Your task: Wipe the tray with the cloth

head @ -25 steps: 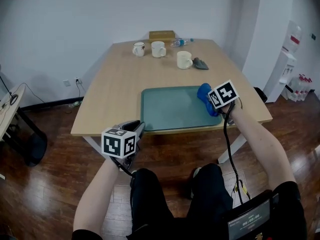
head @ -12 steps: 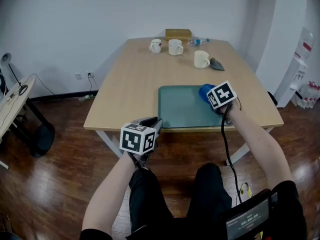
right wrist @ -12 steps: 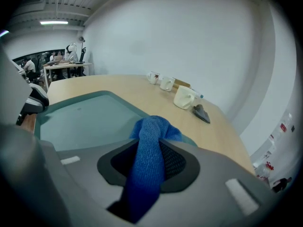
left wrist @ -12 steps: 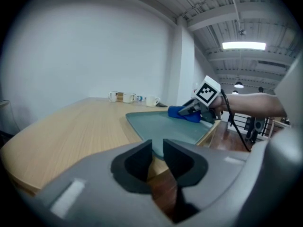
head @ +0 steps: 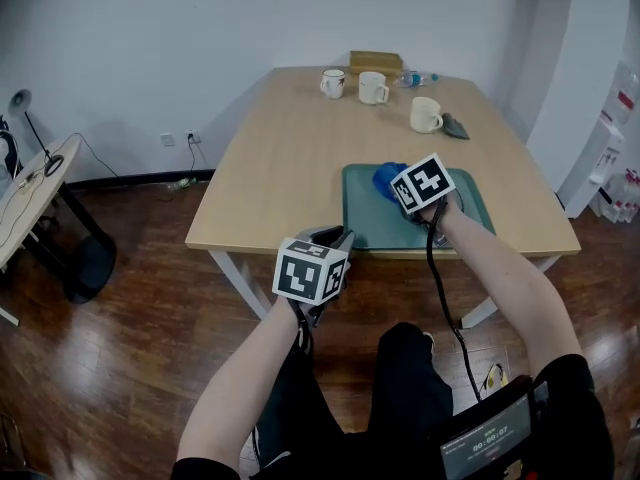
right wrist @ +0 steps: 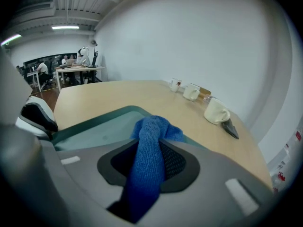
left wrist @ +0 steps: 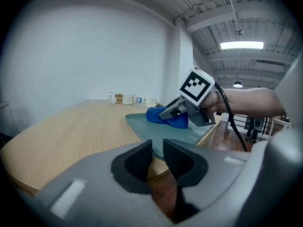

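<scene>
A teal tray (head: 375, 223) lies on the wooden table near its front edge. My right gripper (head: 398, 190) is shut on a blue cloth (head: 384, 178) and holds it down on the tray's left far part. In the right gripper view the cloth (right wrist: 154, 126) runs between the pads and bunches on the tray (right wrist: 94, 126). My left gripper (head: 335, 238) hangs just below the table's front edge, left of the tray. Its jaws stand a little apart with nothing between them (left wrist: 157, 155). From there I see the cloth (left wrist: 163, 117) on the tray (left wrist: 149, 131).
Three white mugs (head: 333, 83) (head: 373, 88) (head: 426, 115) stand at the table's far end, with a cardboard box (head: 375, 61), a bottle (head: 415, 76) and a dark object (head: 455, 125). A side table (head: 30, 198) stands at far left. My legs are below the table edge.
The right gripper has dragged the cloth from the tray's right edge leftward across it. The left gripper has stayed below the table edge; the head view has swung left.
</scene>
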